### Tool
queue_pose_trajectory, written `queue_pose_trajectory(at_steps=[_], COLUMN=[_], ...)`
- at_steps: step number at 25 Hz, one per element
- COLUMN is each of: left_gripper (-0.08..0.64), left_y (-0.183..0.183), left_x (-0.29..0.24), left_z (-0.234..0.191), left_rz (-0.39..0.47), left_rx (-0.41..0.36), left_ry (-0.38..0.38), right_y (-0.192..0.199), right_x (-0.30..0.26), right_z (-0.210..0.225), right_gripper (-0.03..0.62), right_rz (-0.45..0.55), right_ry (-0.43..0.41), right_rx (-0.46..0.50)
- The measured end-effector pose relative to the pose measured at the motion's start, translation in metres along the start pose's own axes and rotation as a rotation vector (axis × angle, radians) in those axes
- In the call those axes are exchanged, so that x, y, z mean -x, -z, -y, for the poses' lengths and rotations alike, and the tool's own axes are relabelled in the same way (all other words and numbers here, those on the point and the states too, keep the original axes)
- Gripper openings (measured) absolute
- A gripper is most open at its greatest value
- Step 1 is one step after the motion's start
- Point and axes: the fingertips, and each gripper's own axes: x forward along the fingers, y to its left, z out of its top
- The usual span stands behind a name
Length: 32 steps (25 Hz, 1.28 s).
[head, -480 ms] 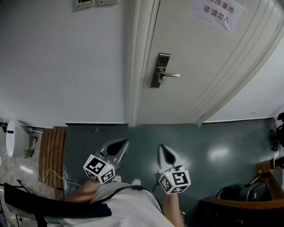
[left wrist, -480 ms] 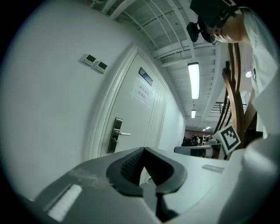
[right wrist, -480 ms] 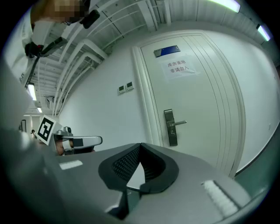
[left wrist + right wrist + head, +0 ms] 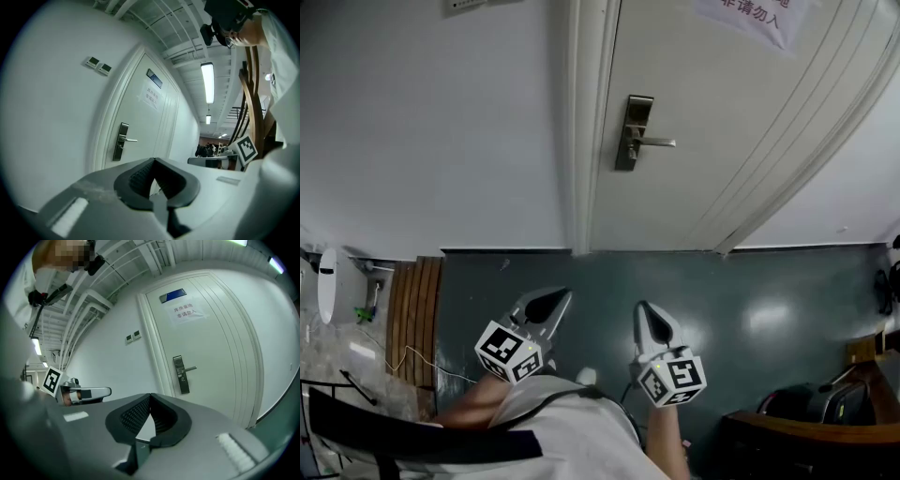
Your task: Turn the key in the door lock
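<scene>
The white door (image 4: 722,122) is closed, with a metal lock plate (image 4: 635,131) and a lever handle (image 4: 658,142) beside the frame. I can make out no key in it at this distance. The lock plate also shows in the left gripper view (image 4: 121,141) and in the right gripper view (image 4: 181,374). My left gripper (image 4: 553,302) and my right gripper (image 4: 647,317) hang side by side low over the dark floor, well short of the door. Both point towards it, both shut, nothing between the pads.
A paper notice (image 4: 750,17) is stuck high on the door. The door frame (image 4: 579,141) and a bare white wall lie left of the lock, with two wall panels (image 4: 99,65). A slatted wooden panel (image 4: 412,319) stands at the left, dark furniture (image 4: 806,417) at the lower right.
In the head view the door lock has shifted slightly up and to the left. Both grippers stay in much the same spot, still shut.
</scene>
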Motion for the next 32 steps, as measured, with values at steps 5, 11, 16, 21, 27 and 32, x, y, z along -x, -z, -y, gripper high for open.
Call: queue_pose_trajectory(at_steps=[5,11,16,21,27,32], left_gripper=[0.003,0.003,0.003,0.003,0.003,0.003], left_y=[0.003,0.005,0.003,0.002,0.002,0.001], left_x=[-0.01,-0.024,-0.025,-0.03,-0.042,-0.059], left_z=[0.012,0.021,0.02,0.015,0.006,-0.012], left_rz=[0.006,-0.001,0.001,0.009,0.014,0.013], left_rx=[0.008,-0.006,-0.012,-0.011,-0.001,0.012], left_ry=[-0.017,-0.019,-0.038,-0.047,-0.044,-0.033], right_y=[0.005,0.011,0.011,0.01,0.011,0.007], right_x=[0.011,0.017,0.014,0.009,0.0,-0.018], right_z=[0.015,0.03,0.03,0.034,0.043,0.053], right_gripper=[0.008,0.008,0.008,0.008,0.008,0.008], right_rz=[-0.013,-0.044,-0.055,-0.054,-0.059,-0.057], right_ry=[-0.002,-0.01,-0.03,-0.035,-0.03,-0.014], right_rx=[-0.006,-0.004,-0.005,0.001,-0.004,-0.004])
